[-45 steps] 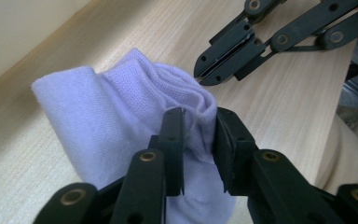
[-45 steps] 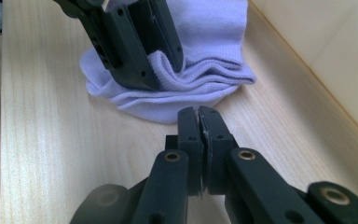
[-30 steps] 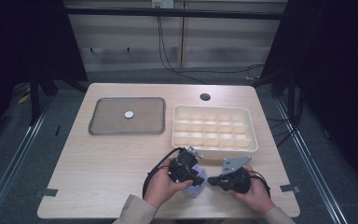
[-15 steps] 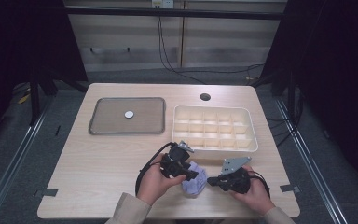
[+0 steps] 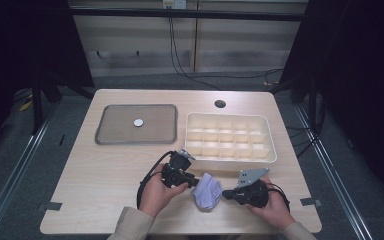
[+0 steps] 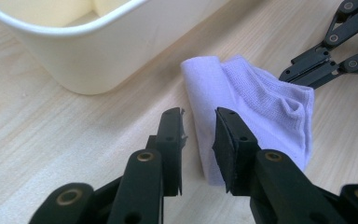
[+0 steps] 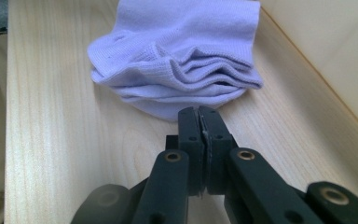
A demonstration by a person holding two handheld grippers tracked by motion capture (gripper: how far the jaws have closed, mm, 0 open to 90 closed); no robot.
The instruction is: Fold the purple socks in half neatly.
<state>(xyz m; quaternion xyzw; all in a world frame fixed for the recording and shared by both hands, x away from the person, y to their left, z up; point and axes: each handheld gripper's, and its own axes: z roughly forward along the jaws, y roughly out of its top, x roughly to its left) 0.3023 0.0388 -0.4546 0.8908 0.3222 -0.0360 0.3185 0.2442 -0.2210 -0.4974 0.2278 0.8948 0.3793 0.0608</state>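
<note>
Pulled back leftward, the left gripper [image 6: 198,135] has fingers apart beside the sock [image 6: 256,107] near the surface's front edge, right gripper [image 7: 201,122] pressed together; best pinch one fold squarely.

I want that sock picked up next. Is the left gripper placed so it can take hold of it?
Probably yes. The left gripper has its jaws open right at the near edge of the folded sock, with nothing between them; the compartment box stands off to the side.
</note>
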